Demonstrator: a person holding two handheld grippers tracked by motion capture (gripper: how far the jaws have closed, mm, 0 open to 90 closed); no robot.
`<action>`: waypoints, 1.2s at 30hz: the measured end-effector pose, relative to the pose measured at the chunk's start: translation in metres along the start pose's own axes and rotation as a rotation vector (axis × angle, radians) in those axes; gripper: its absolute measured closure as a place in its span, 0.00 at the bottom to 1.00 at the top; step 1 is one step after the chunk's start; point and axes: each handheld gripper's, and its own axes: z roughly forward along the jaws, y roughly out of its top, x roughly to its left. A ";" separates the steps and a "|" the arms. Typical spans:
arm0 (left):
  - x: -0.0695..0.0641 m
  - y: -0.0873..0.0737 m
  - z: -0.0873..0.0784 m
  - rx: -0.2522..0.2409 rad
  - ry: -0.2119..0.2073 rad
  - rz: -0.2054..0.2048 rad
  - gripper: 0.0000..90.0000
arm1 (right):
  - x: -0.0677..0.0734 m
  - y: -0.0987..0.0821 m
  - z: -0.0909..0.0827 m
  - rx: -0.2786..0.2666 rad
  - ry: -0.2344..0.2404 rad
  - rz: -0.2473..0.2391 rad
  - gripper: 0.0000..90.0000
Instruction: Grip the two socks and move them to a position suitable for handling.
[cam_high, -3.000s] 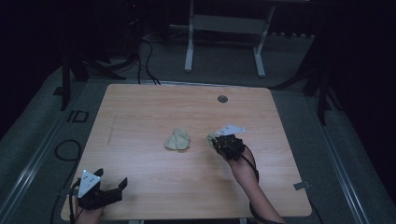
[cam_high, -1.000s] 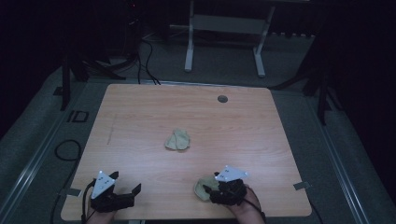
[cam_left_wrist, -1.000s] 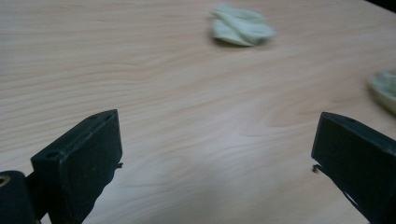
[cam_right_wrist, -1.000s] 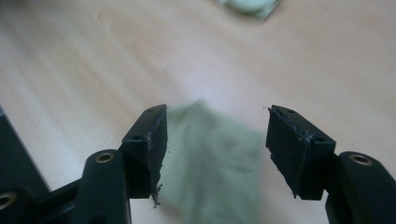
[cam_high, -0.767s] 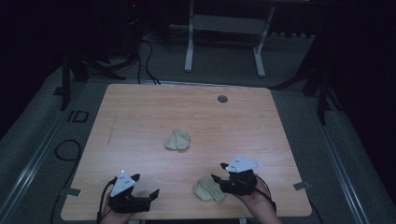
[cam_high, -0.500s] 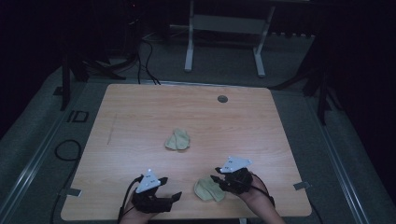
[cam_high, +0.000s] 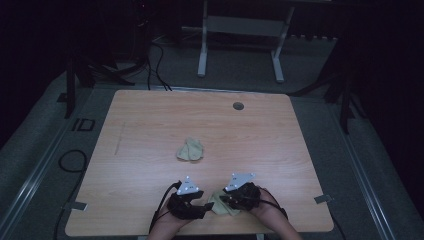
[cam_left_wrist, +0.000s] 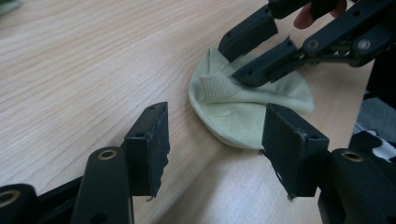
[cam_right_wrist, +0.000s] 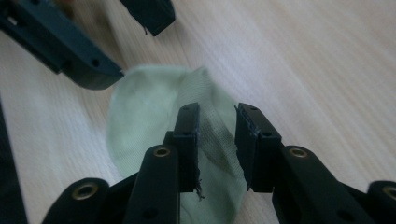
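A pale green cloth piece lies flat near the table's front edge, with a velcro patch on it. My right gripper comes down on its right part. Its jaws have just been closing and stand narrow, with a fold of mesh fabric in the gap; I see no pad pressing it. My left gripper is just left of the cloth. Its jaws have also been closing, are still wide apart, and hold nothing. The right gripper also shows in the left gripper view.
A second pale green cloth lies crumpled at the table's middle. A round cable hole sits near the far edge. The wooden table is bare to the left. A metal stand and cables are on the floor beyond.
My left gripper has slid right along the front edge, up to the cloth, and its jaws have narrowed. The right gripper has stayed over the cloth, dipped slightly, and closed further.
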 end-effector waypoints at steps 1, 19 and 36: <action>0.000 0.001 0.003 0.010 -0.001 0.001 0.52 | -0.001 -0.001 0.002 0.010 0.003 -0.003 0.78; -0.005 0.003 0.016 0.056 0.012 0.025 0.99 | 0.005 -0.008 -0.006 -0.022 -0.035 0.043 0.97; 0.000 0.017 -0.038 -0.032 0.065 -0.003 0.99 | -0.004 -0.016 -0.100 -0.216 -0.160 0.167 0.97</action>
